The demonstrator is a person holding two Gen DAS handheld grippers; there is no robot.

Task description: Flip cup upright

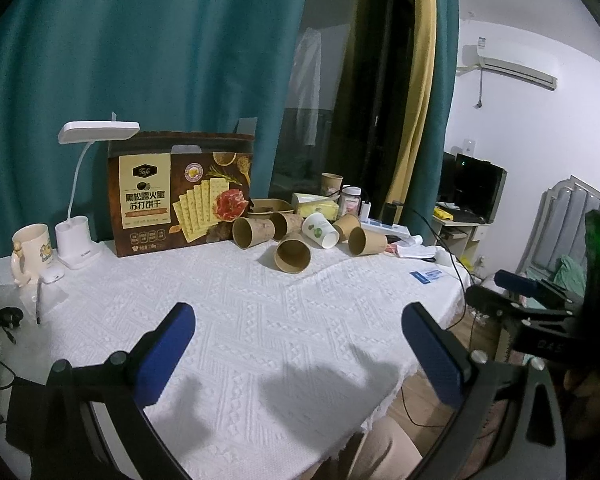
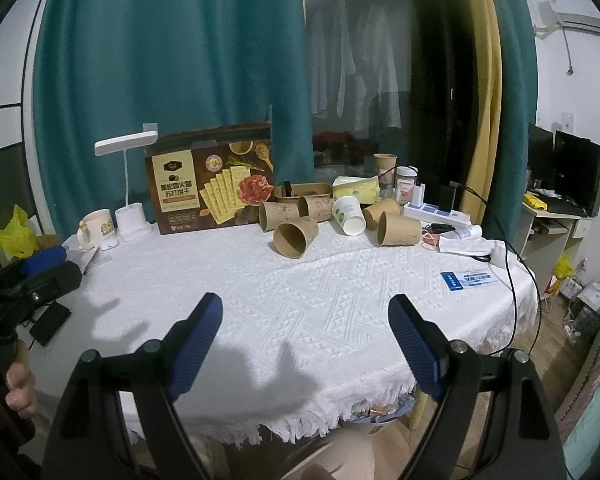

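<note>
Centre of frame, on the white tablecloth: cluster of tipped paper cups, all empty. Nearest brown cup, lying on its side, open mouth facing the camera, inside bare. White cup just right, also toppled. Lower frame: left gripper and right gripper, jaws spread wide, holding nothing, well short of the cups.

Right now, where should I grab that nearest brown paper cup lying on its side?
Grip the nearest brown cup across its side wall near the middle, coming straight in from the front. It lies tipped with its open mouth facing you, apart from the other cups, so probably either open gripper fits round it.
</note>
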